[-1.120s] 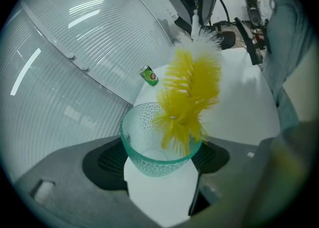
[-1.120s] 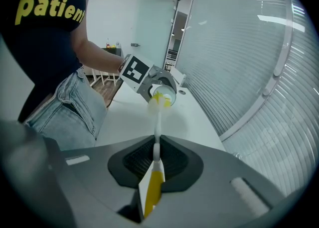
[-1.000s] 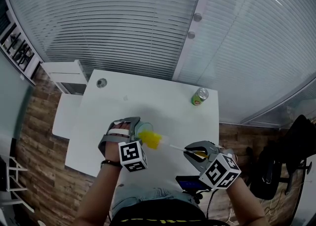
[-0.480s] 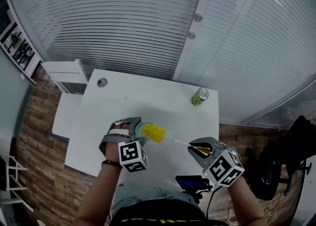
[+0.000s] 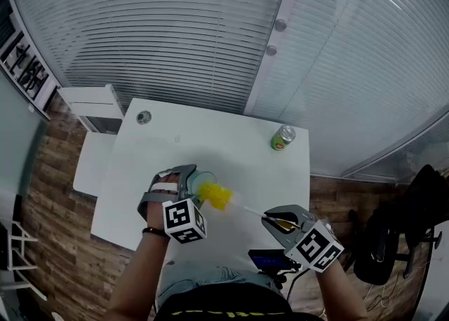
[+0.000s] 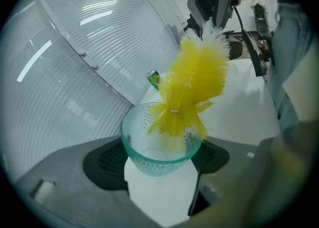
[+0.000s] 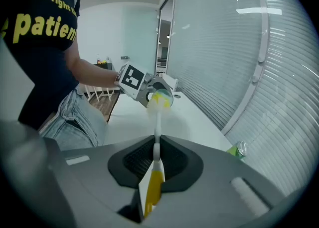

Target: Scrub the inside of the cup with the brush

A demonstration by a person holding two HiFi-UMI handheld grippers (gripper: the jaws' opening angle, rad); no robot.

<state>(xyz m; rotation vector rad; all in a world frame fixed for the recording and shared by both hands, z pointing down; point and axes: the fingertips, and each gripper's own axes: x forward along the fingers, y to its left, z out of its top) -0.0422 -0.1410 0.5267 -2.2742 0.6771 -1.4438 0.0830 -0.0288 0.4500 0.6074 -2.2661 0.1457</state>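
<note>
Left gripper [image 6: 159, 158] clamps dimpled glass cup [image 6: 133, 138] containing yellow brush [image 6: 194, 82] tip; right gripper [image 7: 155, 160] pinches its handle; shirt [image 7: 40, 28] partly reads "patien".

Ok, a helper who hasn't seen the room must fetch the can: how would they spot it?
Start at the white table beside the glass wall. At its far right corner stands the can. It is green with a silver top, standing alone, well away from the cup and brush.
</note>
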